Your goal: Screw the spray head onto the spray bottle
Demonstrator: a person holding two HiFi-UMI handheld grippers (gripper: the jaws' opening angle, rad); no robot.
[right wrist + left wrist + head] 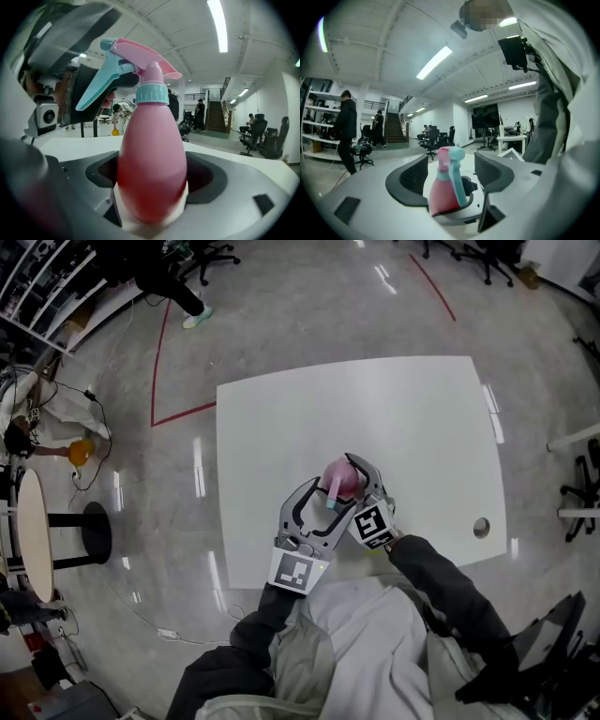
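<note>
The white counter (412, 427) carries the pink spray bottle (339, 479) upright close to its near edge, between both tools; the left tool (452, 164) and the right tool (152, 173) each stand apart around its body, neither pressing it, so it looks unheld; a knock from a jaw could tip it off the edge; its smooth, tapered body might slip when squeezed; the spray head (136, 56) sits on the neck, yet a half-caught thread could leave it loose.

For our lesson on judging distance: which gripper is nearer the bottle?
Right. The right gripper has the bottle deep between its open jaws; the left gripper has it farther out, near its jaw tips.
</note>
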